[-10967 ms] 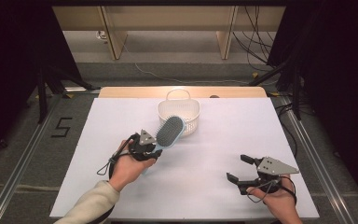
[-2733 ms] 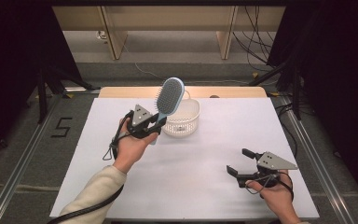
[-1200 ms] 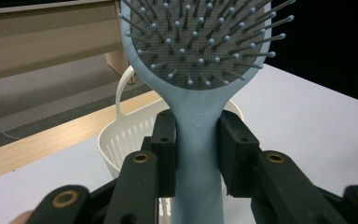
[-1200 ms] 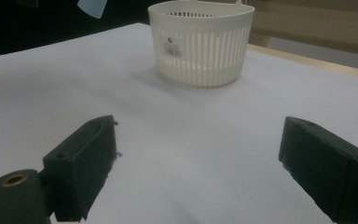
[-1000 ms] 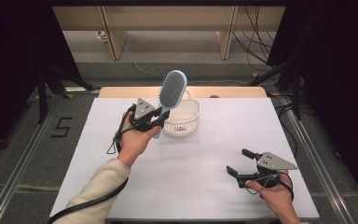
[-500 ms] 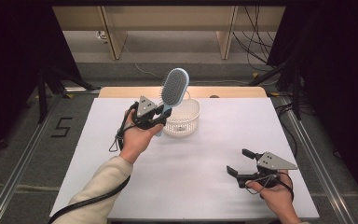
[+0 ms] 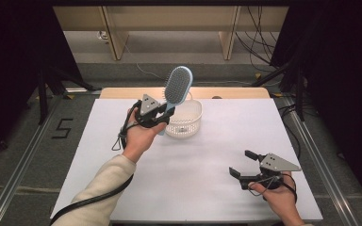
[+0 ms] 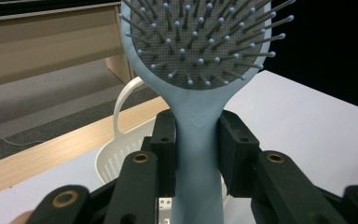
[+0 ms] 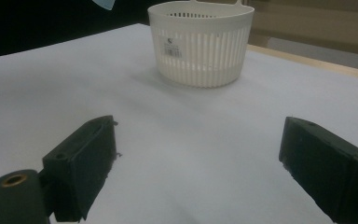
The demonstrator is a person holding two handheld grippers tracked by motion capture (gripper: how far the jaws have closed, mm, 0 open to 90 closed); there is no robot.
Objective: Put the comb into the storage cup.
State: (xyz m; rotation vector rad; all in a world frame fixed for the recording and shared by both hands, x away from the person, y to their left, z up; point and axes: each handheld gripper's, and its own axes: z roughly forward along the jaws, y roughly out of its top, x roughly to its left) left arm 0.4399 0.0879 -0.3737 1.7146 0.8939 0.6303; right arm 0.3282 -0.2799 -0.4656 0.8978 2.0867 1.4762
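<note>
Since the earliest frame, the left tongs [image 7: 162, 113] are carrying the light-blue plastic paddle hairbrush [image 7: 177, 85] upward, from beside the white slotted plastic basket [image 7: 185, 123] to a raised position above its near-left rim. Both pads are clamping the brush handle, head upright and bristles facing the camera. Lifting appears done; lowering into the basket seems to be remaining. The right tongs [image 7: 243, 164] are resting released on the white tabletop [image 7: 207, 155], well apart. Nothing is obstructing the basket opening.

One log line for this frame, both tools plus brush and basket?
left tool: shut on hairbrush, upright beside basket | right tool: open, empty
</note>
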